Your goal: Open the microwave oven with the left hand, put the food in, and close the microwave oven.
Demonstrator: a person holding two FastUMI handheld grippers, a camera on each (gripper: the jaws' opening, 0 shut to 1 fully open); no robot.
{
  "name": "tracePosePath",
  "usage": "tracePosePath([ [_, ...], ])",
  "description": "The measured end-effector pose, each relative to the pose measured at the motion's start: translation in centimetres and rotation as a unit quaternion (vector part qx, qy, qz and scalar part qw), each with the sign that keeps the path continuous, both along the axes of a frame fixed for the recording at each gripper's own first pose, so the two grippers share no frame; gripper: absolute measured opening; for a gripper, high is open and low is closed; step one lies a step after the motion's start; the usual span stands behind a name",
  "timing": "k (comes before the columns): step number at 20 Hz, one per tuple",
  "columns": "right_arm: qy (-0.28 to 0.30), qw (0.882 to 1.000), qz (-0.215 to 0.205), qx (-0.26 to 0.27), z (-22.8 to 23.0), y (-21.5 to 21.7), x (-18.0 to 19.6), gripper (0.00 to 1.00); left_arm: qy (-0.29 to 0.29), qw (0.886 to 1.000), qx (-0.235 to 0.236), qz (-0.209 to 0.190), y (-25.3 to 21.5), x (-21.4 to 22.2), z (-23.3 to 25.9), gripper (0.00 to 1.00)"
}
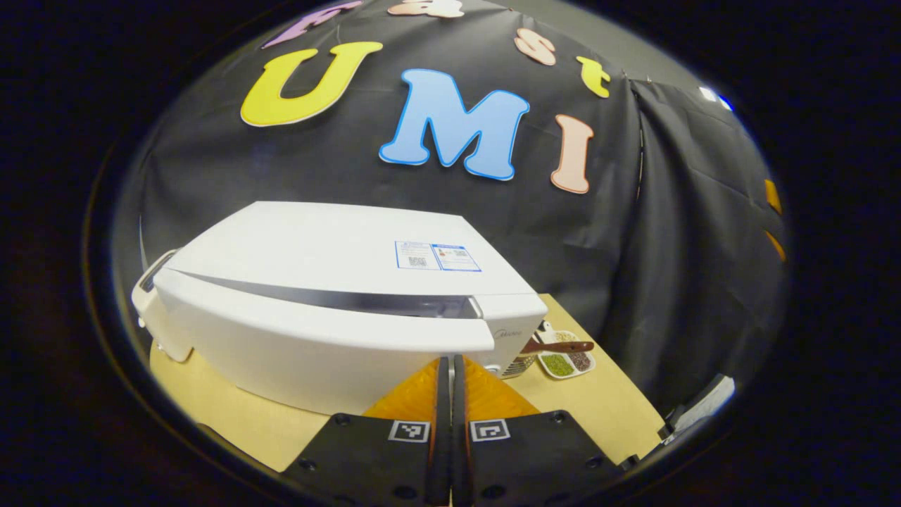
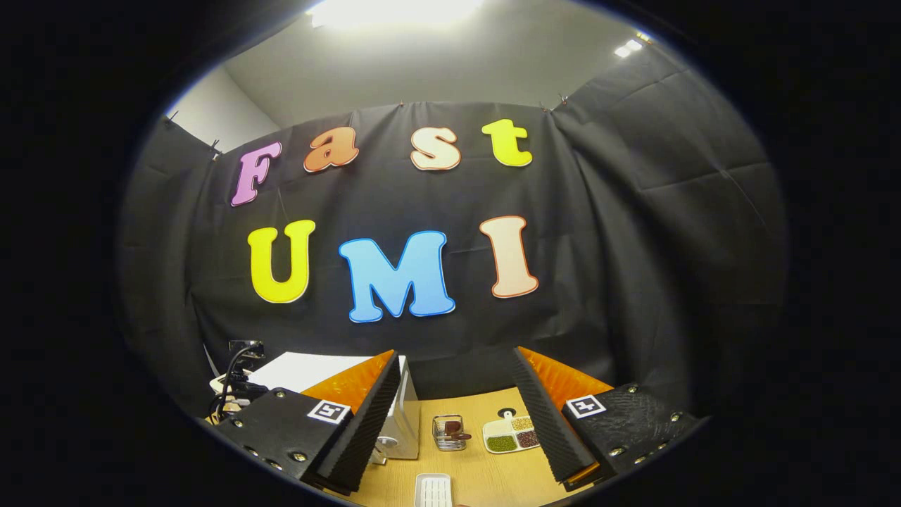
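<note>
The white microwave (image 1: 331, 282) stands on the wooden table (image 1: 605, 415), seen from above. A dark gap runs between its body and its door (image 1: 317, 345), so the door looks slightly ajar. My left gripper (image 1: 448, 362) is shut, its fingers pressed together with nothing between them, tips just under the door's right end. A white divided plate of green and brown food (image 1: 566, 362) lies right of the microwave. In the right gripper view my right gripper (image 2: 455, 355) hangs open in the air, above the same plate (image 2: 512, 433) and beside the microwave (image 2: 398, 422).
A small wire basket (image 2: 449, 431) with a brown-handled item stands between microwave and plate. A white ridged tray (image 2: 433, 491) lies at the table's (image 2: 486, 472) near edge. Black gear with cables (image 2: 236, 377) sits left of the microwave. Black cloth walls close the back and sides.
</note>
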State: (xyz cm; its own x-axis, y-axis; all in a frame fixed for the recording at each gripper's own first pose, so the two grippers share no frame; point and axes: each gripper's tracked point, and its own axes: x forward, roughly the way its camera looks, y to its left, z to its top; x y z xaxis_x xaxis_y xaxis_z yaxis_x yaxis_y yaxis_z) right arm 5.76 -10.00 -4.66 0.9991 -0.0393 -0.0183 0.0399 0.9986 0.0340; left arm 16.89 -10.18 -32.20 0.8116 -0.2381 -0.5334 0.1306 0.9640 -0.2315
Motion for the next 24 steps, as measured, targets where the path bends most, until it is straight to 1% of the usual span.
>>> tracePosePath([
  [7, 0.005, 1.000, -0.013, 0.004, -0.4, -1.3, 0.5, 0.95, 0.004, 1.000, 0.000, 0.007, -0.1, 1.5, -0.3, 0.07],
  [10, 0.007, 1.000, -0.016, 0.001, -0.6, -1.8, 0.7, 0.95, 0.000, 1.000, 0.011, 0.005, 0.0, 1.7, -0.3, 0.07],
  [14, 0.014, 1.000, -0.010, -0.001, -1.0, -1.8, 1.5, 0.95, -0.007, 0.999, 0.039, 0.009, 0.2, 1.9, -0.3, 0.07],
  [15, 0.015, 1.000, -0.008, 0.000, -1.0, -1.8, 1.7, 0.95, -0.009, 0.999, 0.041, 0.010, 0.2, 2.1, -0.4, 0.08],
  [18, 0.016, 1.000, -0.004, 0.003, -1.1, -1.5, 1.9, 0.96, -0.007, 0.999, 0.032, 0.013, 0.1, 2.2, -0.4, 0.07],
  [22, 0.019, 1.000, 0.000, 0.000, -1.5, -1.5, 1.9, 0.95, -0.012, 0.999, 0.039, 0.013, 0.2, 2.6, -0.4, 0.07],
  [23, 0.019, 1.000, 0.000, 0.001, -1.4, -1.4, 1.8, 0.95, -0.014, 0.998, 0.055, 0.025, 1.0, 3.2, -0.4, 0.06],
  [24, 0.019, 1.000, 0.000, 0.001, -1.3, -1.5, 1.8, 0.95, 0.004, 0.999, 0.031, 0.017, 0.6, 2.9, -0.9, 0.07],
])
